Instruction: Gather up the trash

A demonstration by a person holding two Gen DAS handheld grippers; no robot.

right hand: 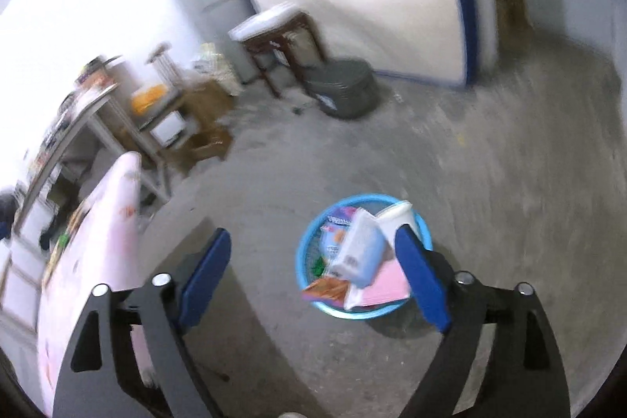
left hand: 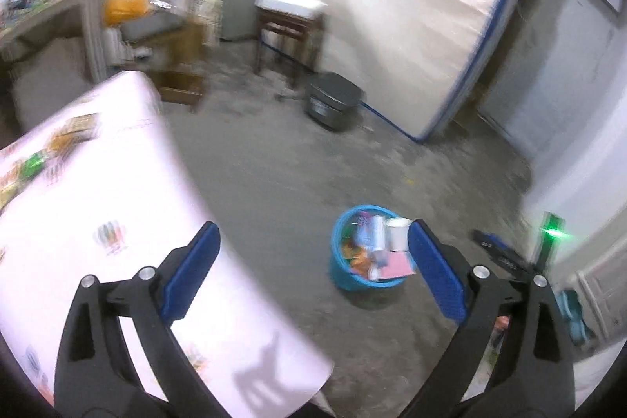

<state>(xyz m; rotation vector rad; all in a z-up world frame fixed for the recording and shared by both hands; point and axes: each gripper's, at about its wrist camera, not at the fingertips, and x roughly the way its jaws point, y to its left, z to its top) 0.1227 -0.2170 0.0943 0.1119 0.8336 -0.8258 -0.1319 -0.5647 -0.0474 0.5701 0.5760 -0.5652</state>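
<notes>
left wrist alone shows a green light (left hand: 552,232); both grippers' jaws apart, empty.

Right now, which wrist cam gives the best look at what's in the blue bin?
Right wrist. It looks more steeply into the blue bin, so the white cup, pale blue packet and pink sheet separate clearly. Left wrist shows the same bin smaller, at a shallower angle, with its right edge behind a gripper finger.

Each black gripper (left hand: 311,261) (right hand: 315,271) has blue ribbed pads, silver screws.
</notes>
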